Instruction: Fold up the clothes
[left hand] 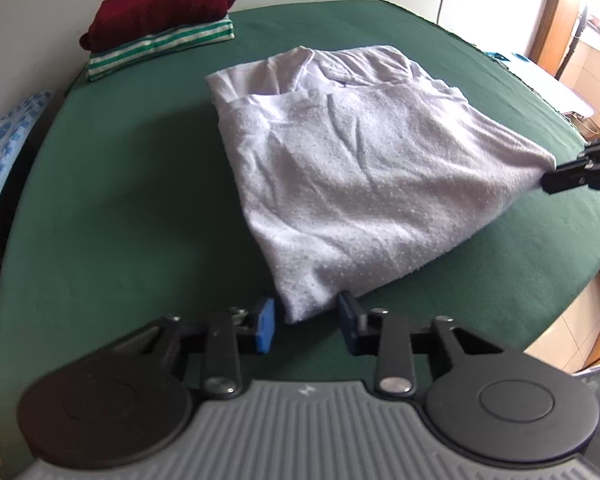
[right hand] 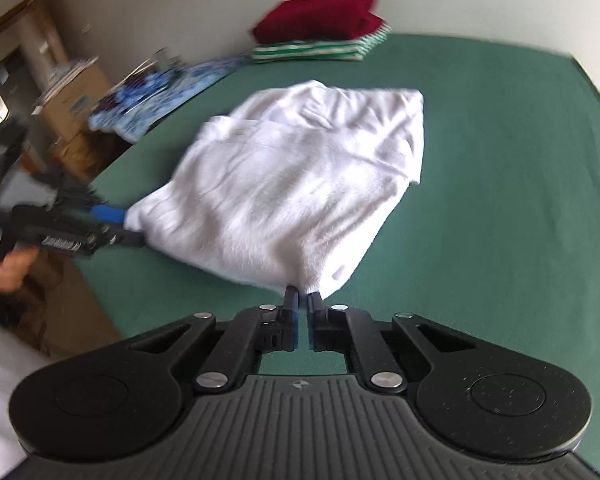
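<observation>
White garment (left hand: pixel 340 168) — right gripper (right hand: pixel 303 300) pinching, left gripper (left hand: pixel 306 316) apart.

A wide worktop (left hand: pixel 124 216) covered in a smooth dark green cloth fills both wrist views, its far edge against a pale wall. Near its middle lies a white, finely dotted knit garment (left hand: pixel 340 168), partly folded, its collar end toward 12 o'clock in the left wrist view and its lower corners drawn out toward 6 and 3 o'clock. At about 10 o'clock, well apart from it and close to the far edge, sits a folded green-and-white striped garment (left hand: pixel 160 46) flat on the cloth, with a folded dark red garment (left hand: pixel 160 10) stacked on top. The green cloth around both is bare.
</observation>
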`<state>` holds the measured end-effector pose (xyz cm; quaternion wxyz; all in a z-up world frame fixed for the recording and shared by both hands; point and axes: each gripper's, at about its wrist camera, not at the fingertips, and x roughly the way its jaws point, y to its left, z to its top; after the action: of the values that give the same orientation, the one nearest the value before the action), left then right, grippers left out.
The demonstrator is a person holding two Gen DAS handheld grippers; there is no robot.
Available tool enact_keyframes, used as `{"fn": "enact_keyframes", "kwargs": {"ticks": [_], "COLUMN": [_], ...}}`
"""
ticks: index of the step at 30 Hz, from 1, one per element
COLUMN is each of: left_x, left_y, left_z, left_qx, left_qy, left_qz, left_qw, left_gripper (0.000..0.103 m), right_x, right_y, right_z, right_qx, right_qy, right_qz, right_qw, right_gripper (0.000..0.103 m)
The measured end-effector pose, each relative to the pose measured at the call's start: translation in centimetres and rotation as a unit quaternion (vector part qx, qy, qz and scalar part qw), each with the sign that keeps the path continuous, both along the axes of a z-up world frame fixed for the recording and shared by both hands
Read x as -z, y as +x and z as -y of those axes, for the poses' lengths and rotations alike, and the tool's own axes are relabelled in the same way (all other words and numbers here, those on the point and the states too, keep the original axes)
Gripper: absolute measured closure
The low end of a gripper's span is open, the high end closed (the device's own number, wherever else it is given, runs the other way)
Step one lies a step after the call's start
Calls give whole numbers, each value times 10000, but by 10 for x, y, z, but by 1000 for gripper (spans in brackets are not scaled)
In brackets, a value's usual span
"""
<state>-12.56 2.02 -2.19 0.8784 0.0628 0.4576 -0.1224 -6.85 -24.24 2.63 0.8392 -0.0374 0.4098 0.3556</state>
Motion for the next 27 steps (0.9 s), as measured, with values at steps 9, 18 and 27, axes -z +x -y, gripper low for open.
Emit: {"fn": "enact_keyframes", "kwargs": {"ticks": [9,18,27], "left_x": [-1,4,3], "left_y": [-11,-8,-14], "left_z": [-3,-5,-26], "left_qx": [-118,-367,-1159], "left_qy": [116,-568,-1680], "left_qz": [23,68,287], "left_qw": [9999,9977,9785], "left_gripper": [63,61,101], "right_x": [4,24,19], "right_y": [0,12,13], "right_z": [12,7,16], "right_qx": [303,828,941], "right_qy": [82,868,1045], "right_qz": [-94,-659,-793], "right_qw": [9995,9906,9869], "right_gripper": [68,78,97]}}
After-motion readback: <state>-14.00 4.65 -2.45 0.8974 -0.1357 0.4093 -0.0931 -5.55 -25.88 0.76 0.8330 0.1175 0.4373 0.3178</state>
